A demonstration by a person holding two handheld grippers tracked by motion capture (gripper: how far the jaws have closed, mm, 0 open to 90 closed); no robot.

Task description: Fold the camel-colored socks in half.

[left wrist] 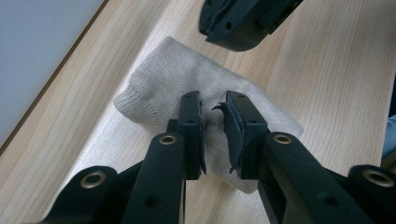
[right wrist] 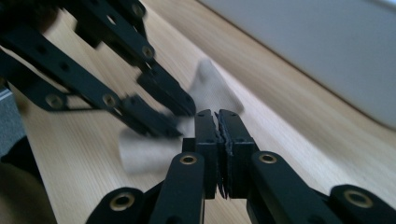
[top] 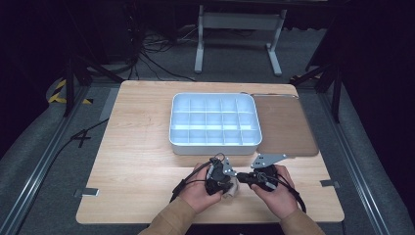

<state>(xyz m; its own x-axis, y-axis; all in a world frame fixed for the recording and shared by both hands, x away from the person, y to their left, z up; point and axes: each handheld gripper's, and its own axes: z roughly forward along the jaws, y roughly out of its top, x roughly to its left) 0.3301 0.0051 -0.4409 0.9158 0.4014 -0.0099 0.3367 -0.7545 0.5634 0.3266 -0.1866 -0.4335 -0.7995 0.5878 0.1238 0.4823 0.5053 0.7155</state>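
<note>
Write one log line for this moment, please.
left gripper: open over beige sock | right gripper: shut | sock on table

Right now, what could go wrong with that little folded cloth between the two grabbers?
1. The left gripper has its jaws a little apart over the beige cloth, so the cloth may slip free and unfold.
2. The right gripper is shut and close beside the other one; the two could bump and knock the cloth aside.
3. The cloth lies flat on the wooden table, so a grab might only pinch the top layer.
</note>
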